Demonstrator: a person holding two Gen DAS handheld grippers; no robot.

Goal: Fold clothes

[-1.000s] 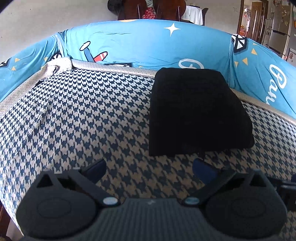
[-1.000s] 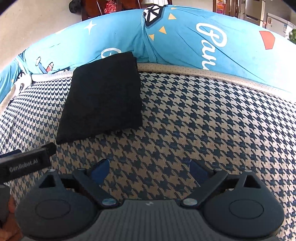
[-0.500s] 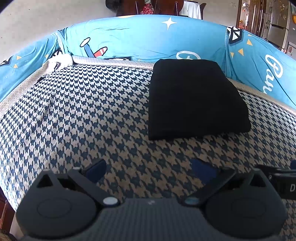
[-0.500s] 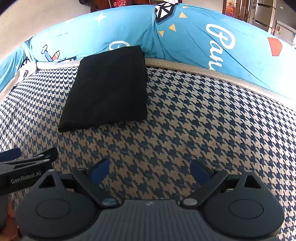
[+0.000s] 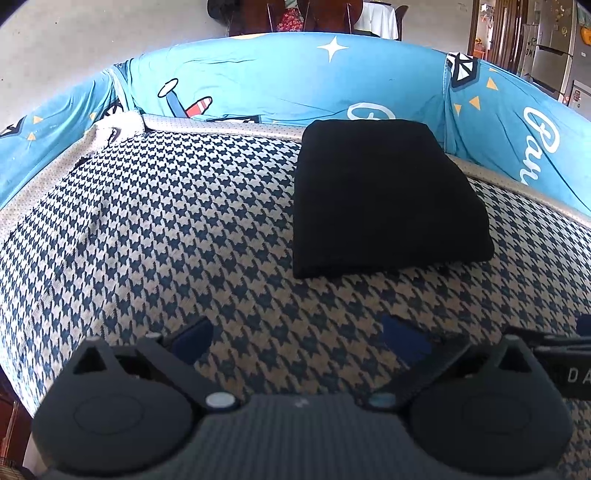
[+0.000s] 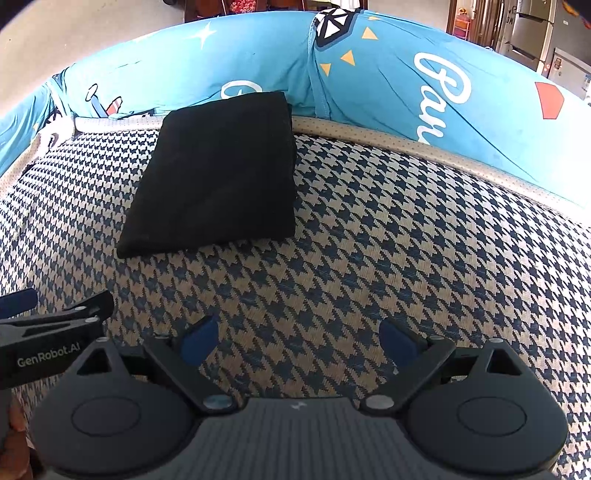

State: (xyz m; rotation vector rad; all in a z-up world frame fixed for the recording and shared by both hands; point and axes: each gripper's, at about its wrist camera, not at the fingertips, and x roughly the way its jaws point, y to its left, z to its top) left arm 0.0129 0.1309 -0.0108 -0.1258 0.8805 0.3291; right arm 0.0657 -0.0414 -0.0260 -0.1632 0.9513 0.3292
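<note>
A black garment [image 5: 384, 199] lies folded into a neat rectangle on the houndstooth seat cushion [image 5: 166, 229], its far edge against the blue backrest. In the right wrist view the same black garment [image 6: 221, 173] sits left of centre. My left gripper [image 5: 299, 339] is open above the cushion, well short of the garment's near edge, with nothing between its blue fingertips. Open too is my right gripper [image 6: 299, 338], over bare cushion [image 6: 388, 240] to the garment's right. The left gripper's body [image 6: 55, 332] shows at the lower left of the right wrist view.
A blue cartoon-print cover [image 5: 277, 81] wraps the sofa back and arm around the seat. A beige dotted seam [image 6: 406, 144] runs along the seat's rear. A fridge [image 5: 550, 48] and dark wooden furniture [image 5: 295, 18] stand beyond the sofa.
Both grippers have drawn back from the folded garment, so it appears smaller and farther away. Their jaws stay open and the garment has not moved.
</note>
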